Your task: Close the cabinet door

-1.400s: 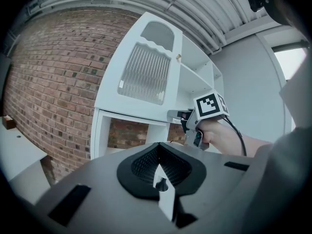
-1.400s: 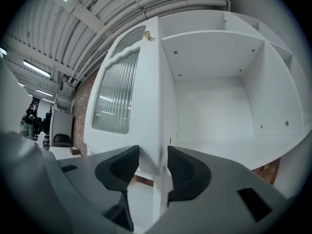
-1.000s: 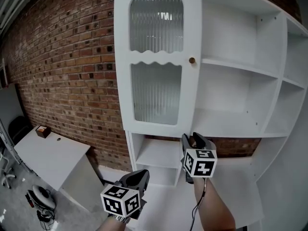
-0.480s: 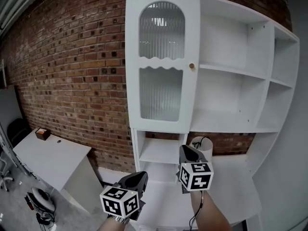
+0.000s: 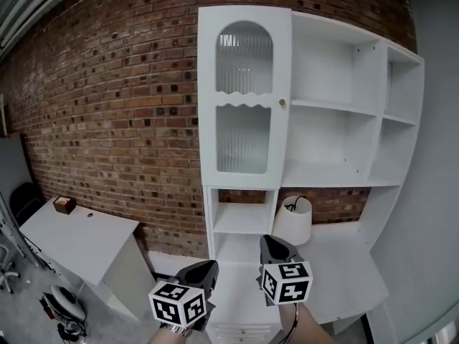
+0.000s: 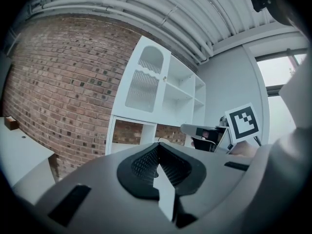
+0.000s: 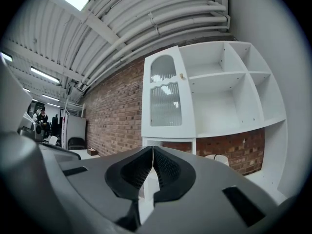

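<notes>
The cabinet door (image 5: 244, 99), white with 2 ribbed glass panes, lies flat over the left column of the white cabinet (image 5: 337, 142) against the far brick wall (image 5: 107, 106). Its knob (image 5: 282, 102) sits at the right edge. Near the viewer and well apart from the door, the left hand-held gripper (image 5: 206, 266) and right hand-held gripper (image 5: 271, 242) both have their jaws pressed together with nothing between.

The cabinet door (image 5: 244, 99) looks matt-painted, its glass (image 5: 244, 138) ribbed, the wall (image 5: 122, 106) rough brick.
</notes>
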{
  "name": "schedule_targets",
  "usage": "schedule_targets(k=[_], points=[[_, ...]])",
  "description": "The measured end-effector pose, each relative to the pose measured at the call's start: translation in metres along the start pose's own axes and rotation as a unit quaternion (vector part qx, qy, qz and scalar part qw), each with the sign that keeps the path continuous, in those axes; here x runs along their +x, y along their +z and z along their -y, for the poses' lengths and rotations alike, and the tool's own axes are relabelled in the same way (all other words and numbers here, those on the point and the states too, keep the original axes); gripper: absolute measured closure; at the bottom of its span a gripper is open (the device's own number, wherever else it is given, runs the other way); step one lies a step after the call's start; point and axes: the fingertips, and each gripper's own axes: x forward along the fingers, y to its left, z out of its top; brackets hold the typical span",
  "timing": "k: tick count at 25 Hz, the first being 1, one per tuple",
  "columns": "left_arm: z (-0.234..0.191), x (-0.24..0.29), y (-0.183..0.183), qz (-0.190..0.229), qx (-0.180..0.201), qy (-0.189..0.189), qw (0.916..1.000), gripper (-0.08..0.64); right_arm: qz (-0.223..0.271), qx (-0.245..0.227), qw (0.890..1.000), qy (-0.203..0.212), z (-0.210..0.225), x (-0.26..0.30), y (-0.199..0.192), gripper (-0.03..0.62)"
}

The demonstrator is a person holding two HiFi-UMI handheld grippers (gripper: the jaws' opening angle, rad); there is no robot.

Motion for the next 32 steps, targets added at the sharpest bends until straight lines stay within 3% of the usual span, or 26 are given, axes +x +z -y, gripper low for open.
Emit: schedule_targets(k=[16, 24, 32], points=[[0.022, -0.109, -0.029, -0.013, 0.004, -0.006, 0.9999, 0.552, -0.015, 0.015, 1.000, -0.006, -0.083, -0.110, -0.036, 0.563], [0.033, -0.121, -0.028, -0.004, 0.000, 0.006, 1.0000, 0.552, -0.028, 0.017, 0.999, 0.008, -0.089, -0.131, -0.048, 0.565], [0.064, -0.109, -0.023, 0.014, -0.012, 0.025, 0.9995, 0.552, -0.028, 0.012, 0.999, 0.029, -0.063, -0.153, -0.042, 0.566]])
